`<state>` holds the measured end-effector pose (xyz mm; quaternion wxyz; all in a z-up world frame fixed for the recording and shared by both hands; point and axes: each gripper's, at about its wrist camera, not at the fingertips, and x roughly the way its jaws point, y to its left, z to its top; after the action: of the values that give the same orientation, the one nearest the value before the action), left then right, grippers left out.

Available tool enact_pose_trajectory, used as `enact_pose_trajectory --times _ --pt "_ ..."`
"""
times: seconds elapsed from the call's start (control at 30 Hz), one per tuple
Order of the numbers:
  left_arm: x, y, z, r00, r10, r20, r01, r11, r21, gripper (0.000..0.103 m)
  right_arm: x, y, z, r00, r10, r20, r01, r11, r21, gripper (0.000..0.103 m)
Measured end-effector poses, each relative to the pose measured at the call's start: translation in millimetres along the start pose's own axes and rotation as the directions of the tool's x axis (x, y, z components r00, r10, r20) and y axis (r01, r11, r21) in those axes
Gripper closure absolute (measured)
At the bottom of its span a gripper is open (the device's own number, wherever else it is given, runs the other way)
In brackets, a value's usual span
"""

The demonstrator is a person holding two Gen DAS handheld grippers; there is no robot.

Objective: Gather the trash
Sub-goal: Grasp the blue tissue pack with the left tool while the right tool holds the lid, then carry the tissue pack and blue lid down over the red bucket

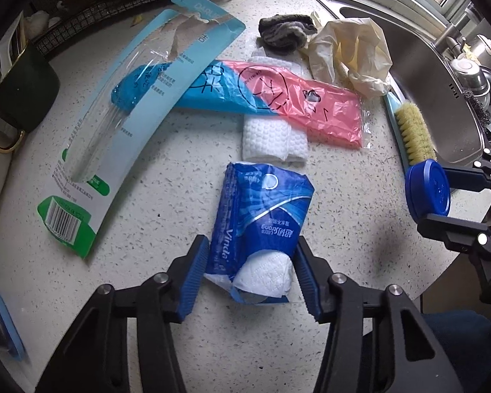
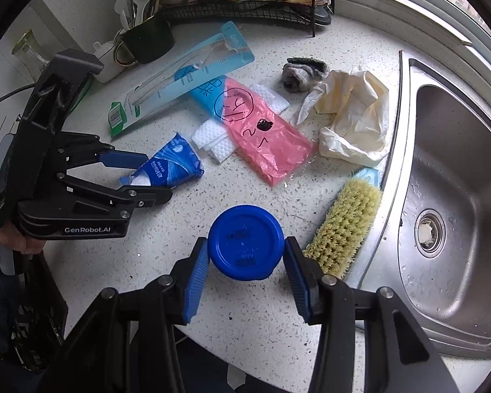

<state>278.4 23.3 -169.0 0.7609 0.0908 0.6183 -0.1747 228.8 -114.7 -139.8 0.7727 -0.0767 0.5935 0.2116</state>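
Note:
A blue Vinda tissue pack (image 1: 258,209) lies on the speckled counter with white tissue showing at its torn near end. My left gripper (image 1: 250,252) is shut on that near end, a blue pad pressing each side; the right wrist view shows the same left gripper (image 2: 154,177) on the tissue pack (image 2: 170,167). My right gripper (image 2: 245,245) is shut on a round blue lid (image 2: 245,229), held above the counter. The left wrist view has that lid (image 1: 427,190) at the right edge. More litter lies beyond: a toothbrush card package (image 1: 131,104), a pink and blue plastic bag (image 1: 278,98), a crumpled cream glove (image 1: 350,52).
A folded white cloth (image 1: 271,140) lies under the plastic bag, with a grey rag (image 1: 284,29) behind it. A scrub brush (image 2: 343,226) rests by the steel sink (image 2: 442,196) on the right. A dark mug (image 2: 147,42) and a wire rack (image 2: 245,13) stand at the back.

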Motion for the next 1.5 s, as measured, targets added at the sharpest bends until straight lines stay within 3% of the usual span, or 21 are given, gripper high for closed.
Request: enact_pose_trajectory --times 0.1,0.4,0.77,1.13,1.5 --pt "-5 -5 -7 1.000 -0.007 0.002 0.007 1.000 -0.015 0.062 -3 0 -2 1.000 -0.001 0.010 0.001 1.000 -0.007 0.060" --pt "-43 -25 -31 0.998 -0.016 0.066 0.020 0.997 -0.068 0.065 -14 4 -5 0.999 0.026 0.046 -0.023 0.999 -0.048 0.060" --pt "-83 -69 -67 0.990 0.037 0.133 -0.020 0.991 -0.131 0.067 -43 9 -30 0.994 0.073 0.076 -0.060 0.985 -0.165 0.060" --pt "-86 -168 -109 0.985 0.081 0.150 -0.056 0.984 -0.167 0.067 -77 -18 -97 0.989 0.104 0.101 -0.082 0.976 -0.200 0.060" --pt "-83 -254 -161 0.983 0.088 0.160 -0.056 0.979 -0.197 0.067 -101 -43 -175 0.991 0.082 0.107 -0.057 0.974 -0.218 0.060"
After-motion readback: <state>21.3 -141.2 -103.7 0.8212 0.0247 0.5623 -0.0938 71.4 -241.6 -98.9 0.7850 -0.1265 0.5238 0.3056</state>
